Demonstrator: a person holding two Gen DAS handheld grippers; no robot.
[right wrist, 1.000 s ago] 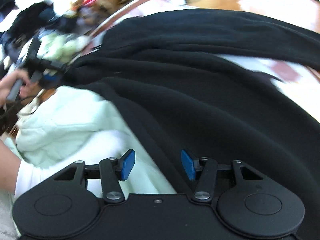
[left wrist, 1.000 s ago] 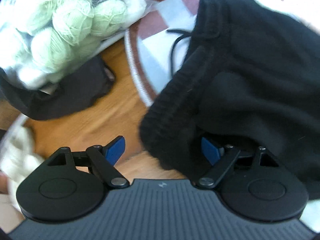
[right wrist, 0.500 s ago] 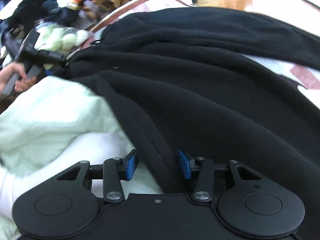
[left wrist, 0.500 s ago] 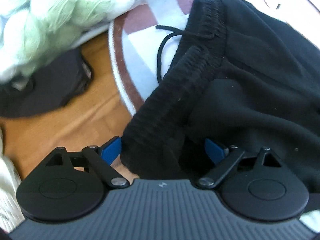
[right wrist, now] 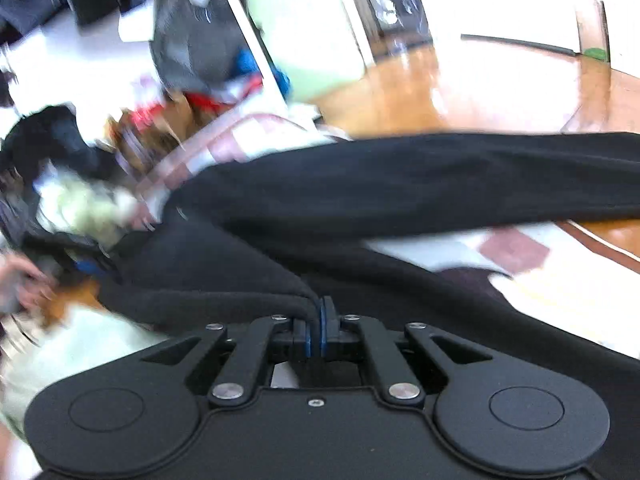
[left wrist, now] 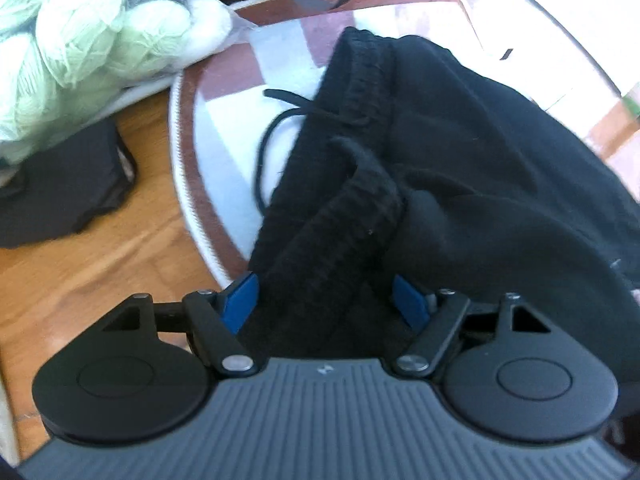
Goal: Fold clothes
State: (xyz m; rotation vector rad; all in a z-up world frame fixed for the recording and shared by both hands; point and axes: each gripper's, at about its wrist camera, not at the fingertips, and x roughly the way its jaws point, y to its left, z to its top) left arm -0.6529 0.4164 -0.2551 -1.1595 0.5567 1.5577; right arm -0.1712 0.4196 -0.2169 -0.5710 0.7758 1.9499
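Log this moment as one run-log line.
task: fold clothes | left gripper: closing around waistband, not yet clamped | right gripper: shut on black pants fold | surface: rug

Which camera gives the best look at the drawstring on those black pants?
The left wrist view: the drawstring loops clearly over the pale rug beside the ribbed waistband. The right wrist view shows only blurred black fabric; no drawstring is visible there.

bag of pale green yarn (left wrist: 76,36) | dark cloth (left wrist: 60,196) on wood floor (left wrist: 100,264) | patterned rug (left wrist: 236,128)
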